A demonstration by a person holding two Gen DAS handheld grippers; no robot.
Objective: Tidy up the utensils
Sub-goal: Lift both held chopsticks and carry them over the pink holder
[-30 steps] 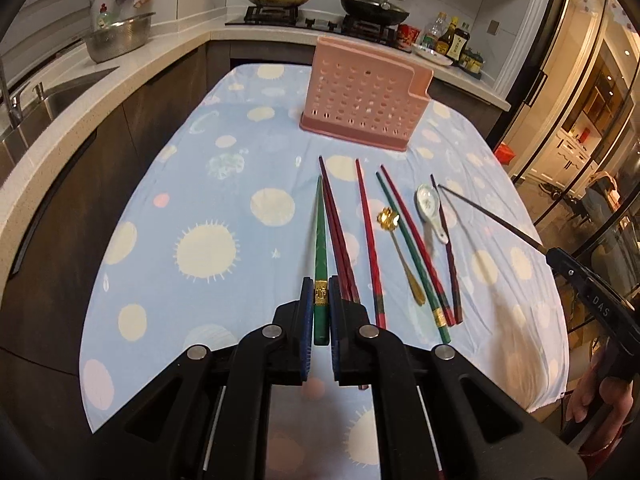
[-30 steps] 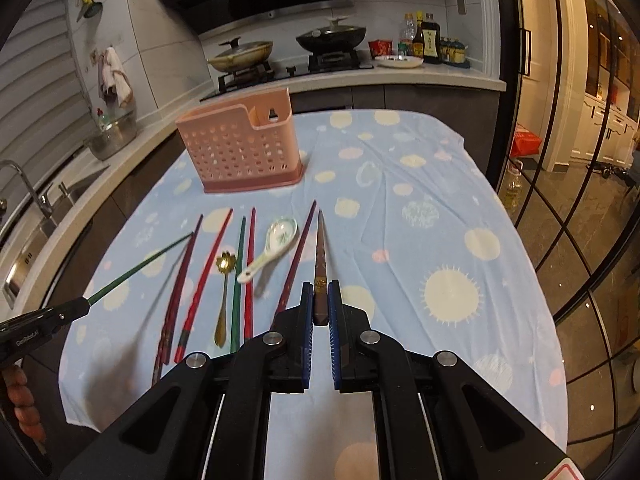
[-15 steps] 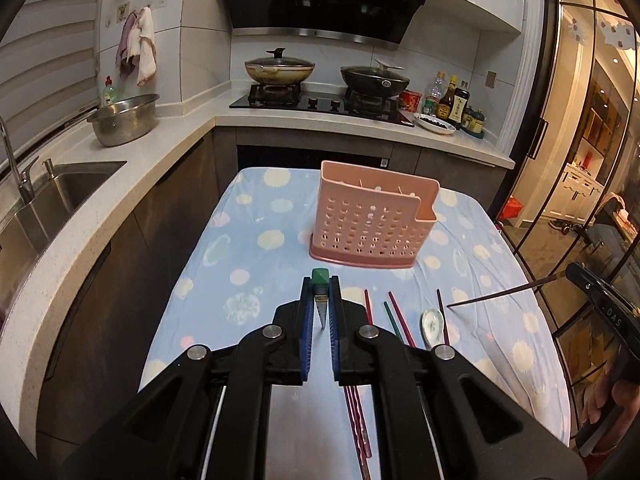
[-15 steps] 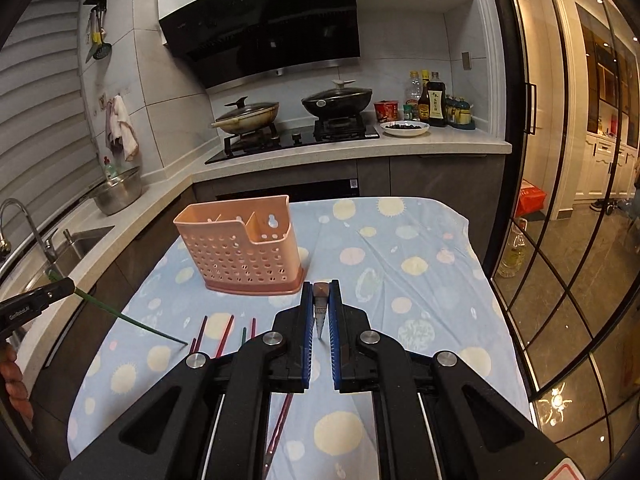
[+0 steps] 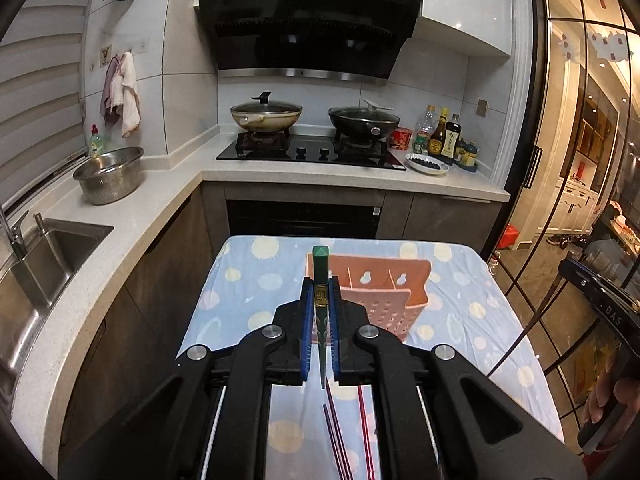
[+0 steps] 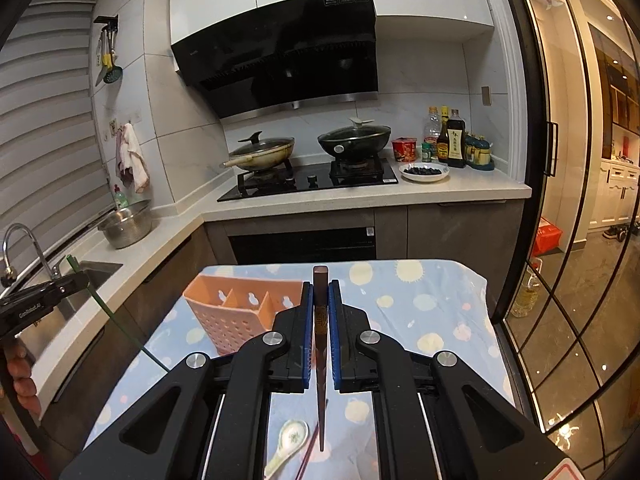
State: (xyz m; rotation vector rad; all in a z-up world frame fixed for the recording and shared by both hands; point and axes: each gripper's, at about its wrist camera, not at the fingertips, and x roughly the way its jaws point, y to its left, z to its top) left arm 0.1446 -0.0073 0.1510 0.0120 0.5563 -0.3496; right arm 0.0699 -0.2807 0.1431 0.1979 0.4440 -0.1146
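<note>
The left gripper (image 5: 321, 280) is pinched on a green chopstick (image 5: 320, 264), its blue pads pressed against the shaft just below the square top end; the chopstick stands nearly upright between them, its thin tip hanging down toward the camera. In the right wrist view the same chopstick (image 6: 116, 320) slants down from that gripper at the left edge, above the sink side of the kitchen, with part of a hand (image 6: 18, 376) visible below it.

The right gripper (image 6: 321, 284) is likewise clamped on a dark brown chopstick (image 6: 320, 292), held upright with its blunt end sticking up past the fingertips and its point hanging low. From the left wrist view that chopstick (image 5: 528, 328) shows as a thin dark line at the right, slanting down from the other gripper.

Both chopsticks are clear of the worktop (image 5: 256, 280), which is covered by a light blue cloth with pale yellow dots. A pink perforated utensil holder (image 5: 384, 296) with divided compartments stands on the cloth beyond both grippers, toward the stove. On the cloth near the cameras lie red chopsticks (image 5: 364, 432) and dark purple ones (image 5: 336, 436), and a white ceramic spoon (image 6: 290, 440) with another dark chopstick (image 6: 310, 448) just beside it
</note>
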